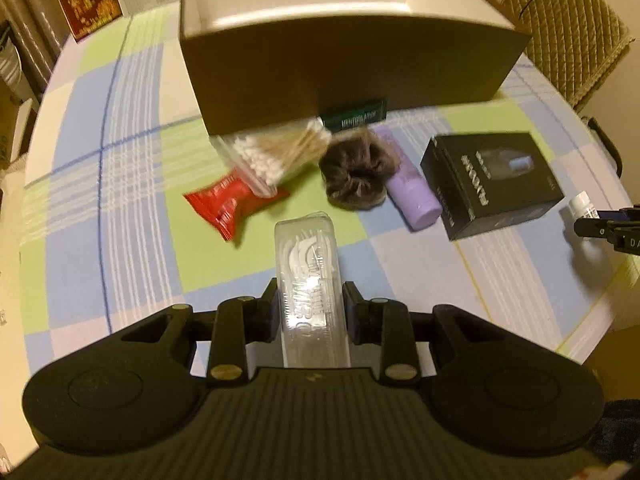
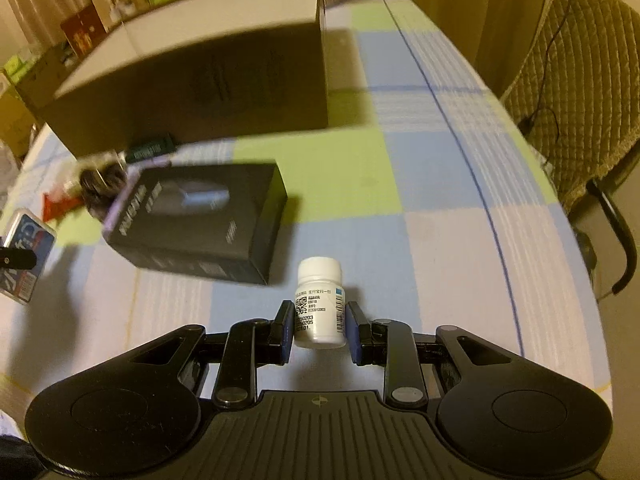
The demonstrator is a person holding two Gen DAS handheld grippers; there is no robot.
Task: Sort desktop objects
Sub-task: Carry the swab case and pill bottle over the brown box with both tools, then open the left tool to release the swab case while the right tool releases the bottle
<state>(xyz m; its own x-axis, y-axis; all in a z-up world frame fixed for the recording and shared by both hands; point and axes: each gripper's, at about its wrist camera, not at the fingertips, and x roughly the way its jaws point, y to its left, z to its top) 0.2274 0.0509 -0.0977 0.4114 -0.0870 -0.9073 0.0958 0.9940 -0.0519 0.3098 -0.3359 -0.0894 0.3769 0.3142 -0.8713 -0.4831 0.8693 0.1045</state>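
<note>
A: The room is dim and yellow-lit, and the desk (image 1: 120, 160) wears a checked cloth of blue, green and white. A quilted chair (image 1: 576, 28) stands at its far right edge.

B: Biggest thing on it?

A: The open cardboard box (image 1: 340, 52), pale inside, at the far middle. A green Mentholatum box (image 1: 356, 114) lies against the foot of its near wall.

B: And after that?

A: A black product box (image 1: 492, 184) lies flat to the right. Just left of it is a lilac tube (image 1: 412, 184), and a brown scrunchie (image 1: 358, 176) rests against the tube. Further left, a clear pack of cotton swabs (image 1: 276, 156) leans over a red snack packet (image 1: 230, 204).

B: What are the hands doing?

A: The left gripper (image 1: 309, 312) is clamped on a clear case of floss picks (image 1: 310, 280), which points away from the camera and looks raised off the cloth. In the right wrist view that case shows as a blue-labelled pack (image 2: 26, 256) at the left edge.

B: The right one?

A: The right gripper (image 2: 320, 326) is clamped on a small white pill bottle (image 2: 320, 304), upright, label toward the camera, just right of the black product box (image 2: 200, 220).
</note>
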